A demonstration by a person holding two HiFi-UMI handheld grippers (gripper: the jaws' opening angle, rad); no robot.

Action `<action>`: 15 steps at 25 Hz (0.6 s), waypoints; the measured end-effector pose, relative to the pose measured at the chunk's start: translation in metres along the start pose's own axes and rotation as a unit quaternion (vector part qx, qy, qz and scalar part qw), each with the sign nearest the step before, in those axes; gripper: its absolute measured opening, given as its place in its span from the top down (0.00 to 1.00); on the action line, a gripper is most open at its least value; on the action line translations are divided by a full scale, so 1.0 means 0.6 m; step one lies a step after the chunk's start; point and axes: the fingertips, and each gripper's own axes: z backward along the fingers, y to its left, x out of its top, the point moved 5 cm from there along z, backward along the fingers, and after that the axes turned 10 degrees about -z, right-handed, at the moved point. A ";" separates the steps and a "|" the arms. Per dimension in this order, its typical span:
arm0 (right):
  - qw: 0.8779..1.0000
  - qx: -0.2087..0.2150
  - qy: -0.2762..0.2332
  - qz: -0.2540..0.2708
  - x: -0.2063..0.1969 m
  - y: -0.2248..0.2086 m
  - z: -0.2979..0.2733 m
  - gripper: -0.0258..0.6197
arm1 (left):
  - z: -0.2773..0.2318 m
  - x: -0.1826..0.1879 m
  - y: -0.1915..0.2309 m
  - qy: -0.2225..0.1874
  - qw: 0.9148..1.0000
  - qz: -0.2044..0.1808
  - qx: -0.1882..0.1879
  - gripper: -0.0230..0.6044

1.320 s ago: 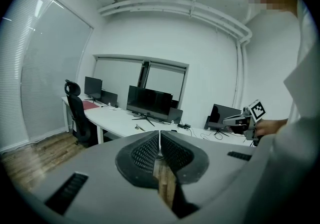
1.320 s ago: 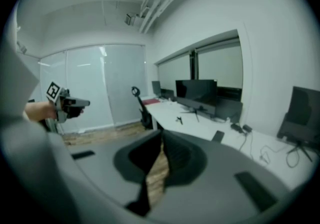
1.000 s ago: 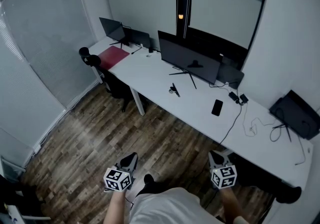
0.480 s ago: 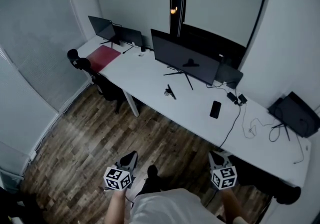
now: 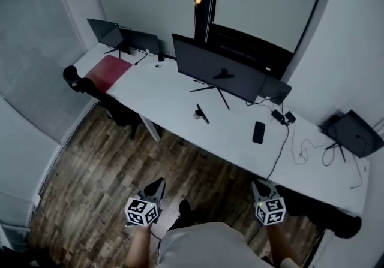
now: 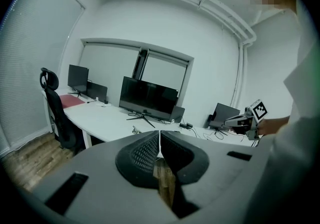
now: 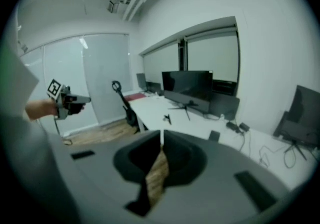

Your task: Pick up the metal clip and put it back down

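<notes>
The only print in sight is the black-and-white square pattern on each marker cube (image 5: 142, 212); no word or brand can be read. The left claw (image 5: 157, 185) has its jaws pressed together with nothing between them, and the right claw (image 5: 259, 186) is likewise closed and empty. Both hang over the wooden floor (image 5: 108, 165), near the person's body. The metal clip (image 5: 201, 113) lies well ahead of both, on the white desk (image 5: 168, 90), to the right of the left claw's place and to the left of the right claw's. Just beyond the clip stands a large dark monitor (image 5: 216, 69); a black phone (image 5: 258, 132) lies nearer the right claw's side, with cables (image 5: 309, 150) farther right. Far ahead and left of the left claw are an office chair (image 5: 90, 86) and a red mat (image 5: 108, 72). Bare floor and the desk's front edge lie between the claws and the clip.
</notes>
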 end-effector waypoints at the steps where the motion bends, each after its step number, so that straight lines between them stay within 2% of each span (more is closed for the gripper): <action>1: 1.000 -0.004 0.000 -0.002 0.005 0.004 -0.011 0.90 | -0.009 0.003 0.015 0.002 1.000 0.000 -0.005 0.90; 9: 0.999 -0.032 -0.001 -0.007 0.053 0.057 -0.102 0.90 | -0.081 0.022 0.141 0.012 0.999 -0.006 -0.045 0.90; 15: 0.999 -0.040 -0.004 -0.006 0.081 0.093 -0.158 0.90 | -0.123 0.030 0.206 0.018 0.998 -0.006 -0.068 0.90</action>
